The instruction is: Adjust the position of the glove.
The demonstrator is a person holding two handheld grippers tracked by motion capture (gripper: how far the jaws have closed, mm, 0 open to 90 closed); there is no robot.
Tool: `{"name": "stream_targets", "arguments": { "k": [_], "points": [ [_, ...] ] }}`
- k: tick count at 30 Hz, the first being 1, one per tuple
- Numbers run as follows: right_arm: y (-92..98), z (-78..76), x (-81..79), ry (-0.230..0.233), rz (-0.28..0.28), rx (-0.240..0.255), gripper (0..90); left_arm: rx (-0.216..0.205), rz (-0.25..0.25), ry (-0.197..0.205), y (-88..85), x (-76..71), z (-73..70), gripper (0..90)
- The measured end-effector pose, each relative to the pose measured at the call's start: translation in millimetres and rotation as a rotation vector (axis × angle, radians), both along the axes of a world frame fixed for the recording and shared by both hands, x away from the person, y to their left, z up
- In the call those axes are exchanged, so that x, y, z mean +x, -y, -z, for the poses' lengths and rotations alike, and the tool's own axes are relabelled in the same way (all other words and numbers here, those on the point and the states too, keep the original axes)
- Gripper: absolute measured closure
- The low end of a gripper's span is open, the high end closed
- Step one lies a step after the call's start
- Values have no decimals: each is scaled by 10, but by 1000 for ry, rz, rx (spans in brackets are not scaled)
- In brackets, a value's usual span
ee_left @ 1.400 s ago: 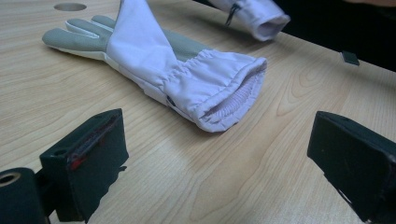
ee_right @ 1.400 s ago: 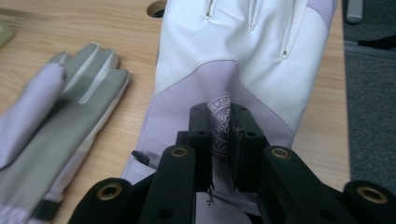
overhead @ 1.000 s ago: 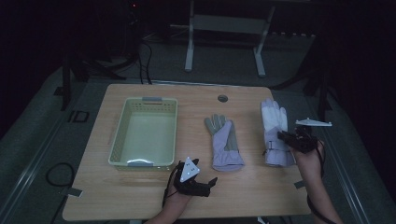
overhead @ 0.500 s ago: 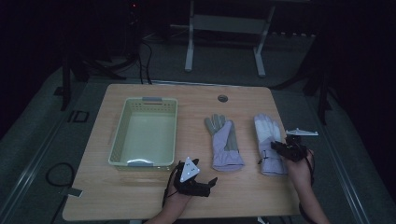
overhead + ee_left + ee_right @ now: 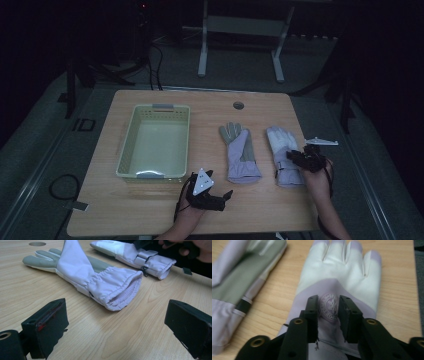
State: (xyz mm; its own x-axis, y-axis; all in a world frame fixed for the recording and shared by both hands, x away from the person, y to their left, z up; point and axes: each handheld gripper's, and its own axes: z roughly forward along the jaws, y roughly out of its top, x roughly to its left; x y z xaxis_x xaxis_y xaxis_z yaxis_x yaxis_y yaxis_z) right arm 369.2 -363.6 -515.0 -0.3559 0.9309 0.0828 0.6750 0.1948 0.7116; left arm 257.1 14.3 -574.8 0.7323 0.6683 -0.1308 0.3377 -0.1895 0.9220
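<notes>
Two pale lilac gloves lie flat on the wooden table. The left glove shows its grey palm. The right glove lies white back up, with a round crest. My right gripper hangs over that glove's wrist part. Its jaws have just been opening and stand parted astride the crest, not pressing the cloth. My left gripper rests near the front edge, wide open, pointing at the left glove's cuff with nothing between its jaws.
A pale green plastic basket stands on the left half of the table with nothing in it. A round cable hole sits near the far edge. Dark floor and a metal frame lie beyond the table.
The right hand came down and a little left with the right glove, which now lies flat beside the other glove. The right jaws have parted. The left gripper has not moved.
</notes>
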Motion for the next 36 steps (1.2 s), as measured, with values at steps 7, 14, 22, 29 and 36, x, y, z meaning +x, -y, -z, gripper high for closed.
{"name": "stream_targets", "arguments": {
  "k": [7, 14, 22, 29, 36],
  "points": [
    [106, -118, -5, 34, -8, 17, 505, 0, -1, -1, 0, 1, 0, 49],
    [31, 35, 45, 4, -32, -3, 494, 0, -2, -1, 1, 1, 0, 49],
    [45, 265, 94, -49, -45, -8, 624, 2, -3, -1, 3, -1, 0, 49],
    [21, 201, 66, -63, -37, 1, 791, 3, -5, -3, 1, 1, -1, 49],
    [65, 12, 10, -20, -29, -2, 806, 1, -7, -6, -1, 3, 0, 49]
  ]
}}
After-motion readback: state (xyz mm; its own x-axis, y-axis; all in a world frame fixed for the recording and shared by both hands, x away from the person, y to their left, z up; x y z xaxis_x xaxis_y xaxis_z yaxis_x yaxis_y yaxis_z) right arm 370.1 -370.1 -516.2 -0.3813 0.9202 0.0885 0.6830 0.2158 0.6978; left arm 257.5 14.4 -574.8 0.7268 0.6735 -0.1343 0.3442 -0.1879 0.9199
